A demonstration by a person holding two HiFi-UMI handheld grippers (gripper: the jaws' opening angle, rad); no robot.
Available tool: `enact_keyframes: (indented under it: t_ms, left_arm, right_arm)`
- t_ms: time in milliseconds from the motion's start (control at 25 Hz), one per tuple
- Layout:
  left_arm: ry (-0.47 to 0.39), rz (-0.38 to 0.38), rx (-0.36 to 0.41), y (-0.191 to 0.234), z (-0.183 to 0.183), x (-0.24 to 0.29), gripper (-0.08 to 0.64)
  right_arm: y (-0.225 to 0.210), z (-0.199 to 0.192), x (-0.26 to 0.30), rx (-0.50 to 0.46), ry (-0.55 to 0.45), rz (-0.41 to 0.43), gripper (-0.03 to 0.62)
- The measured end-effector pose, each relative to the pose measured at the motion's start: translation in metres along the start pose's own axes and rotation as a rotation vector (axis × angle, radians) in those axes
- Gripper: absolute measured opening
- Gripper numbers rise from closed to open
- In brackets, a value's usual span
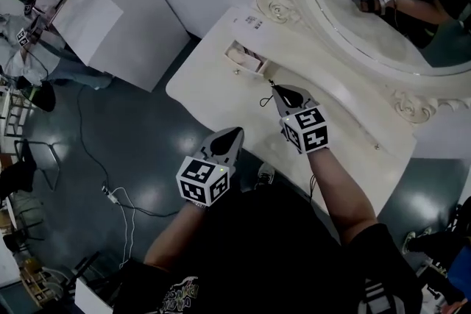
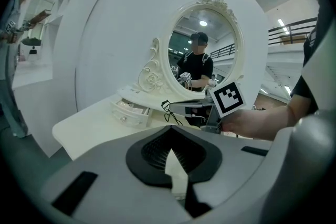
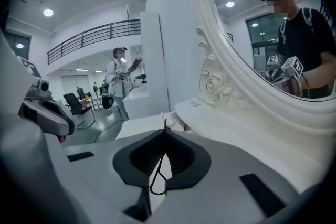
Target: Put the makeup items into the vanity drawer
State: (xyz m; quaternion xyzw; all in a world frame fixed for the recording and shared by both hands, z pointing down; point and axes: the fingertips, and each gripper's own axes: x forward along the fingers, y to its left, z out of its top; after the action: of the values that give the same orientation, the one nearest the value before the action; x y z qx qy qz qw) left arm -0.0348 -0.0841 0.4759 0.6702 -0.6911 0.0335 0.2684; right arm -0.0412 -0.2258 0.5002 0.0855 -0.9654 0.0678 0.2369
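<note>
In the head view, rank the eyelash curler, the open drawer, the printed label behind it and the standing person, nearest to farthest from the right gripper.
1. Eyelash curler: held at the tips of the right gripper.
2. Open drawer: just beyond, up-left on the vanity.
3. Printed label: farther back, same direction.
4. Standing person: far left, across the floor.

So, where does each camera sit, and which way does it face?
Head view: on the head, steeply down at the white vanity table; both arms, left gripper and right gripper show.
Left gripper view: along its shut jaws toward the oval white-framed mirror.
Right gripper view: along jaws shut on a black wire eyelash curler, beside the mirror.
All share the small open drawer.
</note>
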Motion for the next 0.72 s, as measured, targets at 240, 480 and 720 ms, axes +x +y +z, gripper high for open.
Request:
enact_keyframes:
  t_ms: [240, 480, 720]
  left_arm:
    - [0.012, -0.026, 0.019, 0.01, 0.006, 0.003, 0.0]
    - [0.05, -0.1, 0.051, 0.032, 0.016, 0.015, 0.0]
    - [0.078, -0.182, 0.066, 0.058, 0.032, 0.031, 0.0]
  right_arm:
    - [0.002, 0.006, 0.016, -0.011, 0.008, 0.0, 0.034]
    - [-0.009, 0.016, 0.042, -0.015, 0.022, -0.065, 0.034]
    - [-0.013, 0.026, 0.079, -0.004, 0.088, -0.075, 0.034]
